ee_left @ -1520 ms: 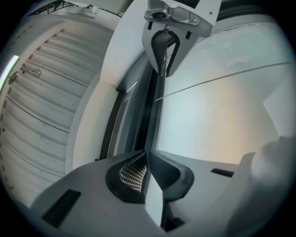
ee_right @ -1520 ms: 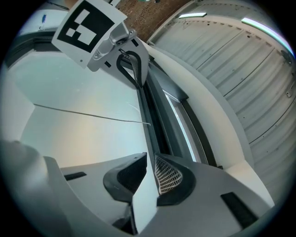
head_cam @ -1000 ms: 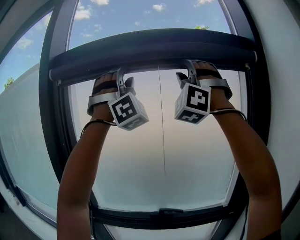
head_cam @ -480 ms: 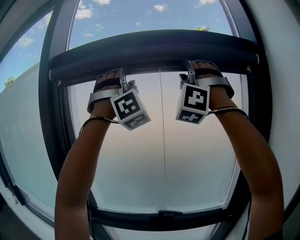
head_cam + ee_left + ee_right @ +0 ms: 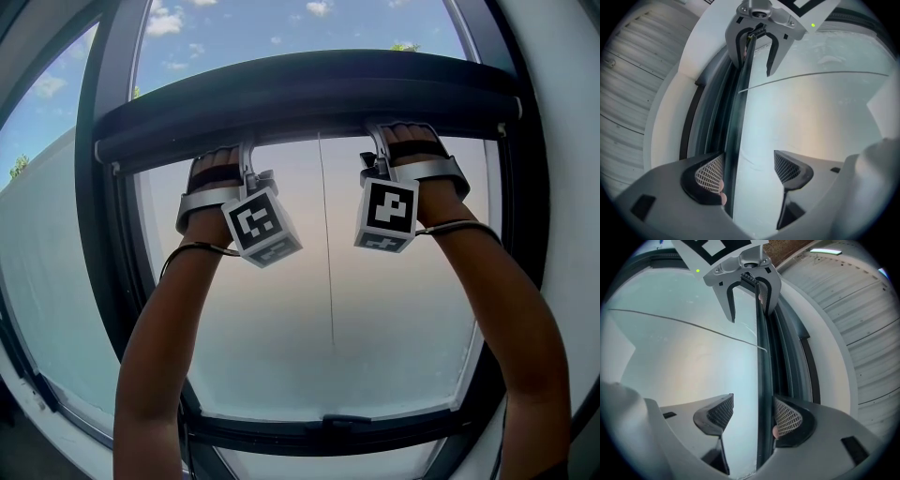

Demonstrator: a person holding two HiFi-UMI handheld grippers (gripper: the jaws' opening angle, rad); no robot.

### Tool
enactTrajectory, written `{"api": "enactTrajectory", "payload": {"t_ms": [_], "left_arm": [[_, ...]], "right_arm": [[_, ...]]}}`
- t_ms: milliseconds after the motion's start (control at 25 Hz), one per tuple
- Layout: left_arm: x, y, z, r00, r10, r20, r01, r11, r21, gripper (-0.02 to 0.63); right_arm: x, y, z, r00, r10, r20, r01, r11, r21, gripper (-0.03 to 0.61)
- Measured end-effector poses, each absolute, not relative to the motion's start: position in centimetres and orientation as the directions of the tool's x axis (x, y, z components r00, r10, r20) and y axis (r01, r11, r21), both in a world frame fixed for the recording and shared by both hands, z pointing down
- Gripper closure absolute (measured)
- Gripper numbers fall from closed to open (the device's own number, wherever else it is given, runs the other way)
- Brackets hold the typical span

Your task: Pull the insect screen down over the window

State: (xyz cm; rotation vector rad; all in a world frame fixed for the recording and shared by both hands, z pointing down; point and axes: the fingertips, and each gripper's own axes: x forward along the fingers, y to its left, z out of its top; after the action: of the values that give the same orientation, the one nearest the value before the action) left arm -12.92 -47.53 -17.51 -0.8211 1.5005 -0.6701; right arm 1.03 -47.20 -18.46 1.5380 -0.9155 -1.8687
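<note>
The insect screen's dark bar (image 5: 309, 94) spans the upper part of the window frame (image 5: 101, 244), well above the frame's bottom rail (image 5: 328, 433). Under the bar's left half, the left gripper (image 5: 246, 150) reaches up to the bar's lower edge. Its jaws have just been opening and stand apart, with the edge strip between them close by one pad (image 5: 708, 174), the other pad clear of it. A thin cord (image 5: 325, 244) hangs from the bar's middle. Under the bar's right half, the right gripper (image 5: 380, 133) also straddles the lower edge, its jaws likewise just opening and spread, gripping nothing
</note>
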Motion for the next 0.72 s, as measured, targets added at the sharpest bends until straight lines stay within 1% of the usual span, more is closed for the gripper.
{"api": "enactTrajectory", "payload": {"t_ms": [40, 120, 200, 560, 720], "left_arm": [[-12.9, -47.6, -17.4, -0.008, -0.813, -0.582, -0.111, 0.579, -0.808, 0.295], [-12.9, -47.6, -17.1, -0.004, -0.815, -0.579, -0.119, 0.576, -0.809, 0.278], [-12.9, -47.5, -16.7, -0.004, -0.817, -0.577, -0.124, 0.573, -0.81, 0.268], [-13.1, -47.8, -14.2, -0.003, -0.839, -0.544, -0.119, 0.54, -0.833, 0.245], [-13.2, -48.2, -12.8, -0.03, -0.868, -0.495, -0.078, 0.496, -0.865, 0.234]], "right_arm": [[1.0, -47.3, -18.3, -0.196, -0.771, -0.606, -0.008, -0.617, 0.787, 0.334], [1.0, -47.4, -18.0, -0.194, -0.775, -0.602, -0.005, -0.612, 0.79, 0.299], [1.0, -47.3, -17.5, -0.191, -0.78, -0.596, -0.005, -0.606, 0.795, 0.285], [0.9, -47.7, -14.8, -0.19, -0.816, -0.546, 0.009, -0.558, 0.83, 0.255], [1.1, -48.0, -13.7, -0.181, -0.837, -0.516, 0.018, -0.528, 0.849, 0.248]]}}
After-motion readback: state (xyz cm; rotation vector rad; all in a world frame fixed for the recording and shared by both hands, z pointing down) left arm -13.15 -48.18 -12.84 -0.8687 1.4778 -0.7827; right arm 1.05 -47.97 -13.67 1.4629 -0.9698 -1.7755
